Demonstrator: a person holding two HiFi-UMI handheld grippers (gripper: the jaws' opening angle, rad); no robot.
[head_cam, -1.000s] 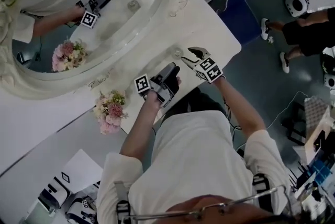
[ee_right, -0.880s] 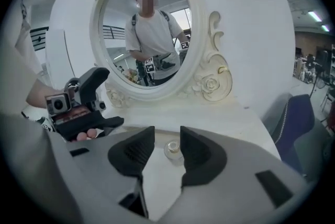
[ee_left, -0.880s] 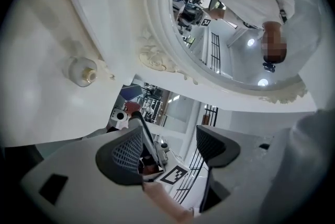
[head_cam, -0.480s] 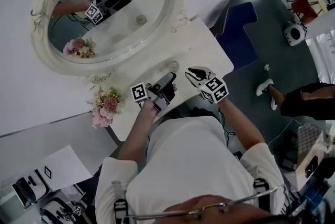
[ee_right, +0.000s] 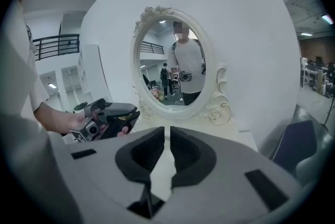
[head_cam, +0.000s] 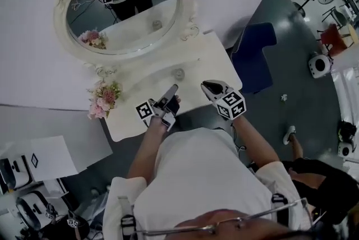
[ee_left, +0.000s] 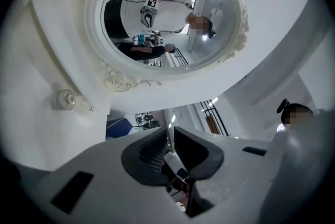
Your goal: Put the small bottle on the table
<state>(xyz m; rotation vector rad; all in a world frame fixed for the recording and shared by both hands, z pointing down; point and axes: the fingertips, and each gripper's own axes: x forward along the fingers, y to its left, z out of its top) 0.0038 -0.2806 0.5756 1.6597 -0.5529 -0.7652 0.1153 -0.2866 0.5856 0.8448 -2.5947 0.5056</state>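
Cannot tell what the white piece [ee_left: 174,164] is, deep between the closing jaws of the left gripper [ee_left: 170,131] — nothing at the pads themselves. Cannot make out the small bottle [ee_left: 66,99], left of that gripper, beyond a blurred, rounded glass shape; too small for detail in the head view. To the right of the right gripper [ee_right: 167,131], jaws closing on nothing, lose the dark blue seat [ee_right: 301,139] at the picture's edge — only part showing.
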